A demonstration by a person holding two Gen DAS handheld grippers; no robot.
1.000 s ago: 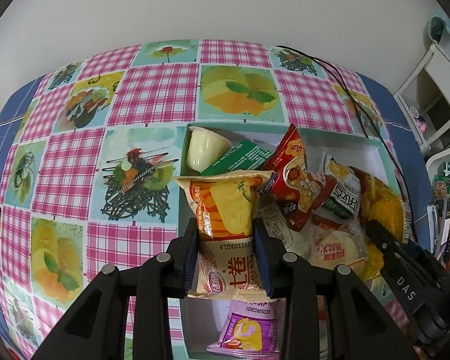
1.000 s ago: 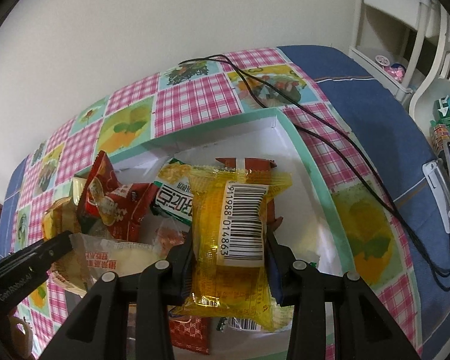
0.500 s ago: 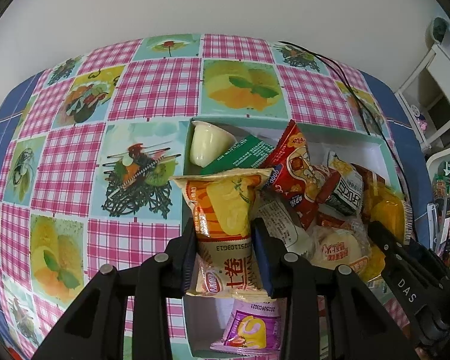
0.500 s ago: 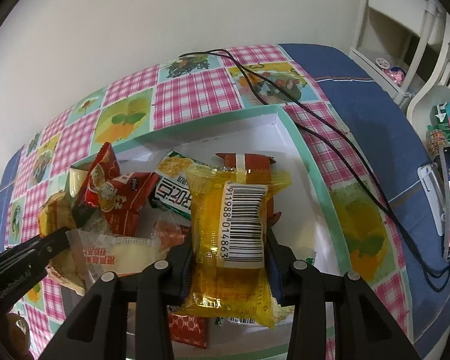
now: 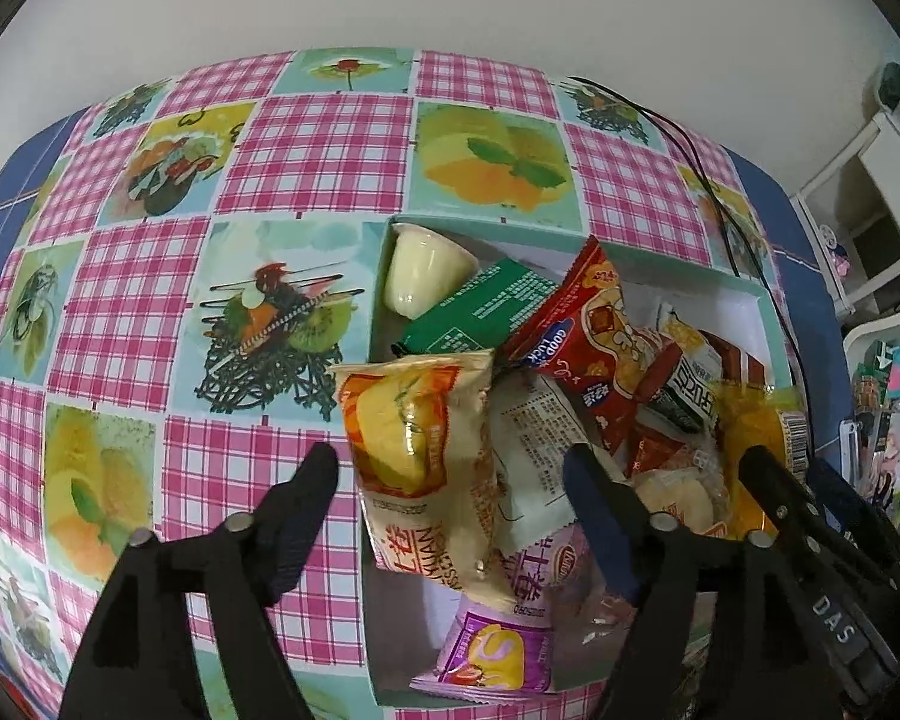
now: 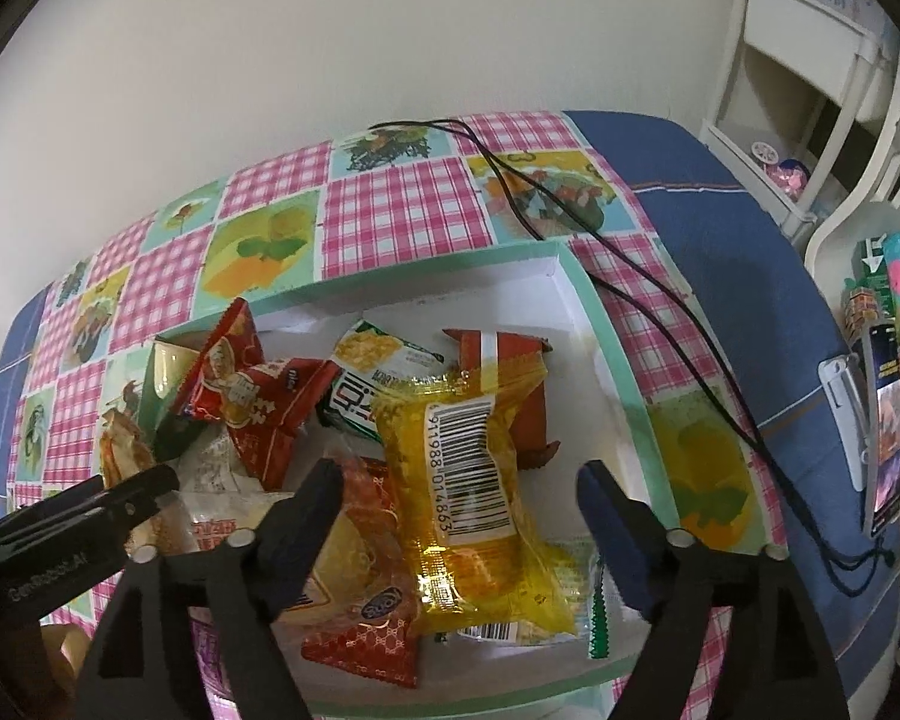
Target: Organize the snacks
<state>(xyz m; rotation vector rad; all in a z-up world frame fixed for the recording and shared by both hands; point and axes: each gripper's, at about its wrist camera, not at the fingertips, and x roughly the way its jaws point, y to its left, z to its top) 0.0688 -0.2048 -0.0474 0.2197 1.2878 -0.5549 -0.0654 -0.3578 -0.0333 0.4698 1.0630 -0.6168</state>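
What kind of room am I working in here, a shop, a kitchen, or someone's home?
Most likely a home, perhaps a bedroom or living area. The table wears a fruit-print checked cloth, a white shelf unit with small trinkets stands against the plain wall, and the snacks sit in a plain cardboard box.

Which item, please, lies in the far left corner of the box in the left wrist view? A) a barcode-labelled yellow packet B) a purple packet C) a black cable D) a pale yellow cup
D: the pale yellow cup lies on its side in the far left corner of the box, against the green packet.
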